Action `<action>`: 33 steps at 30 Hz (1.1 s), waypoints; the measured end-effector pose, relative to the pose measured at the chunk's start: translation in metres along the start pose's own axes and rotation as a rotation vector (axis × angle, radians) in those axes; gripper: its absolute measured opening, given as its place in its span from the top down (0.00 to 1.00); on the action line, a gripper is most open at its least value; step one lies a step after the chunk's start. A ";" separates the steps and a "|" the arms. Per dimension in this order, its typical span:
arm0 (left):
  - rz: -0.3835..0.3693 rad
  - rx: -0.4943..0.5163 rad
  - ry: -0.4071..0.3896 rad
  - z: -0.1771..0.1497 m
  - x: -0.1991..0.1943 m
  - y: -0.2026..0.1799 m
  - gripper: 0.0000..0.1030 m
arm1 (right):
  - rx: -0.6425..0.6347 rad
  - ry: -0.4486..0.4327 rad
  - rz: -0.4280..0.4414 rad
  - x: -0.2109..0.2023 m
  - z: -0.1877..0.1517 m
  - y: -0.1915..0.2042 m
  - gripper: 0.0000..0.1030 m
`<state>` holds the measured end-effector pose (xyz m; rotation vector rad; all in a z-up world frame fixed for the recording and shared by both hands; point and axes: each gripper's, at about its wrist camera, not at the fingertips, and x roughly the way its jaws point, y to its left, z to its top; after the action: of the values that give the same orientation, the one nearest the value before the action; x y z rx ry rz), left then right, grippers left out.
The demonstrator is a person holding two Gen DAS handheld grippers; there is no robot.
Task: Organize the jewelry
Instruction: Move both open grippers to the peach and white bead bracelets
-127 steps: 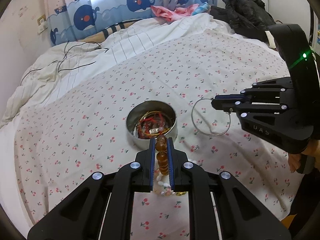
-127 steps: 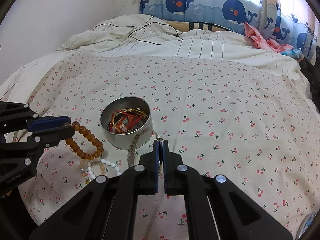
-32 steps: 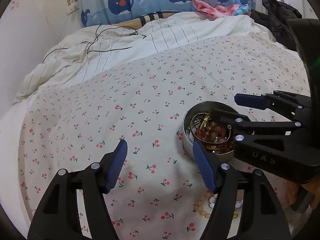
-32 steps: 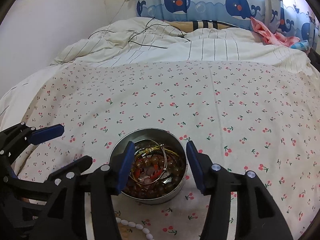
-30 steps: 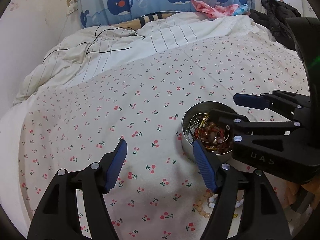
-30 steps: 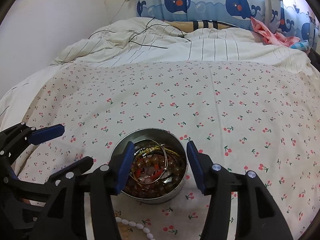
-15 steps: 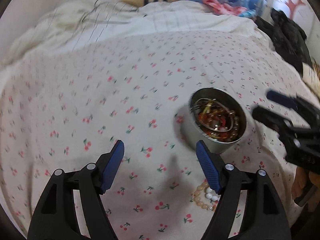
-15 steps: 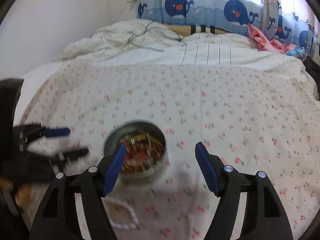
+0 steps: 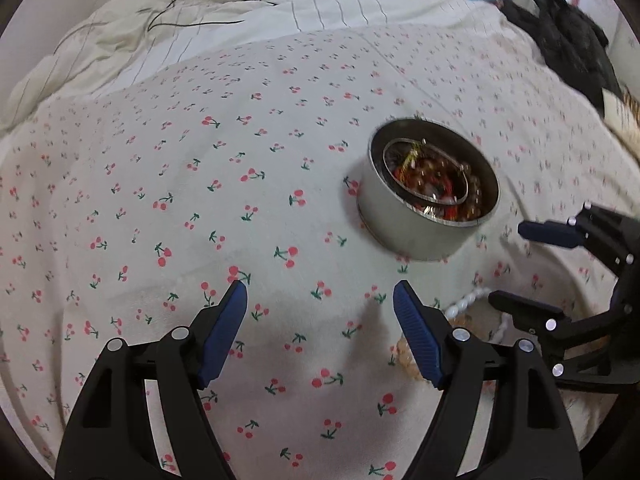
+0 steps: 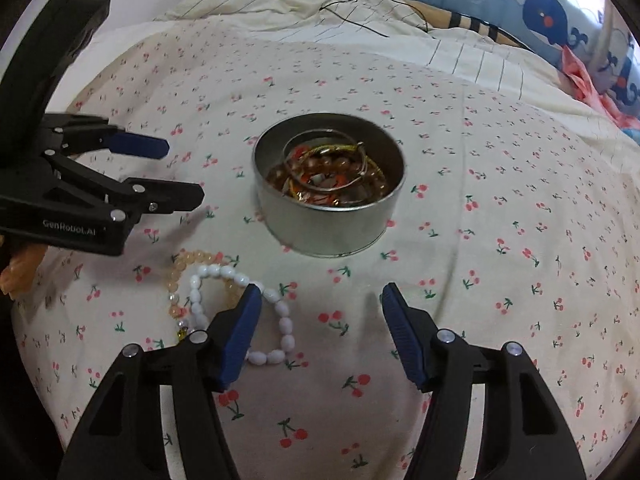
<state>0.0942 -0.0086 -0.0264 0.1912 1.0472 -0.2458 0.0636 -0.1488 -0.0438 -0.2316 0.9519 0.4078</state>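
The cherry-print sheet point(image 10: 500, 208) lies under both grippers. The left gripper point(image 9: 320, 304) hovers low with jaws wide apart and empty. The right gripper point(image 10: 318, 304) is also spread and empty. The round tin point(image 10: 332, 224) of jewelry stands ahead of the right jaws. The white bead bracelet point(image 10: 280, 320) lies beside its left finger point(image 10: 240, 332).

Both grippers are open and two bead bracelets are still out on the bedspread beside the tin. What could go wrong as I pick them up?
1. The white bead bracelet and the peach bead bracelet overlap, so closing the right gripper on one may drag the other along.
2. The tin sits on the soft bedspread and is already piled with jewelry; a bump could tip it.
3. The left gripper hovers close by; the grippers could collide.
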 end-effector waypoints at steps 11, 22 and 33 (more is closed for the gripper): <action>0.097 0.118 0.051 -0.018 0.013 -0.023 0.26 | -0.030 0.066 -0.322 0.007 -0.012 -0.009 0.40; -0.012 0.171 0.057 -0.025 0.013 -0.041 0.26 | 0.047 0.065 -0.149 0.003 -0.018 -0.021 0.39; 0.037 0.101 0.070 -0.028 0.017 -0.020 0.35 | 0.085 0.060 -0.093 0.004 -0.018 -0.025 0.38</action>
<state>0.0728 -0.0221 -0.0560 0.3116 1.1008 -0.2597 0.0634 -0.1774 -0.0574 -0.2109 1.0110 0.2757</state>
